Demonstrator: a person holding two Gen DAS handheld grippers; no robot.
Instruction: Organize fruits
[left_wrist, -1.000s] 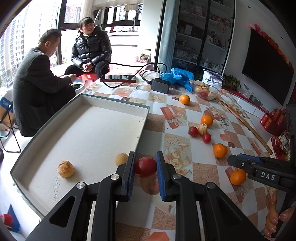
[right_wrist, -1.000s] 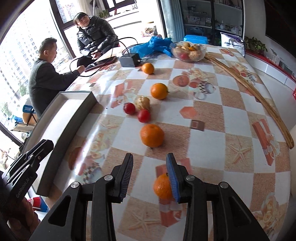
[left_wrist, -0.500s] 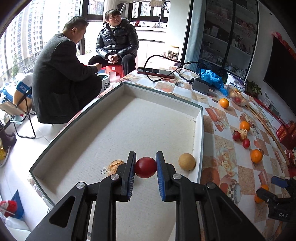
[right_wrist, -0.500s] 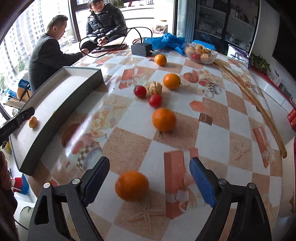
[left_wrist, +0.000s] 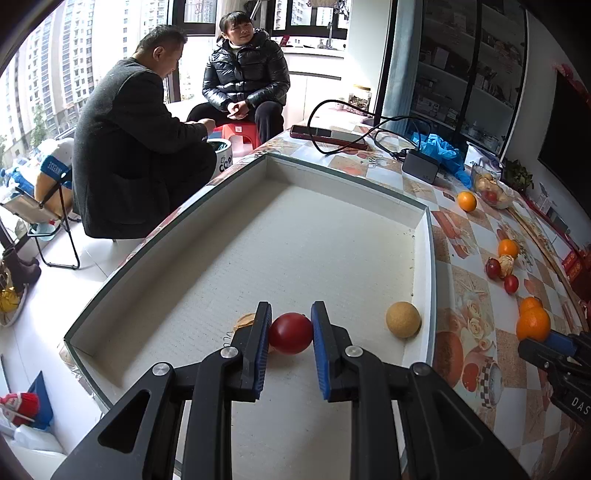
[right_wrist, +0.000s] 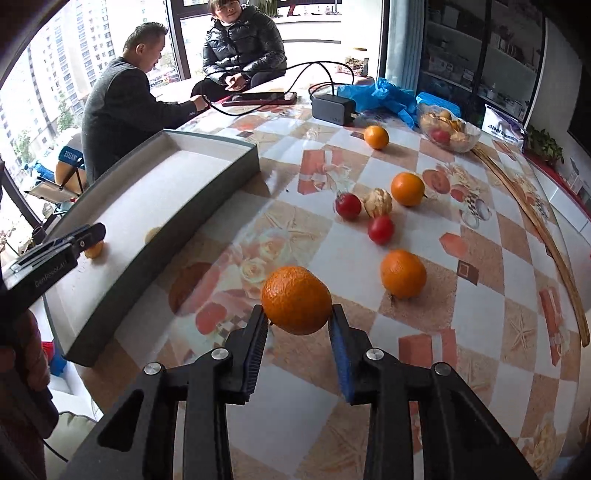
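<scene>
The red fruit (left_wrist: 290, 333) sits clamped between the pads of the left claw (left_wrist: 290, 334), low over the white floor of the tray (left_wrist: 428, 258) and perhaps already resting on it. A tan round fruit (left_wrist: 403, 319) lies just to that claw's right, near the tray's right wall, and a pale brown one (left_wrist: 245, 320) peeks out behind its left finger. This half of the job looks to be at the set-down: the next move calls for easing the jaws apart so the fruit settles without rolling into its neighbours, then lifting clear.

The right claw (right_wrist: 297, 318) is closing on an orange (right_wrist: 296, 300), its pads already pressing both sides of the fruit above the counter (right_wrist: 480, 387). Ahead and to its right lie another orange (right_wrist: 403, 273), two small red fruits (right_wrist: 380, 229) and a pale knobbly one (right_wrist: 377, 202). The tray's grey wall stands off to that claw's left, so once the grip is firm the orange must be carried over that wall, keeping clear of the left claw.
</scene>
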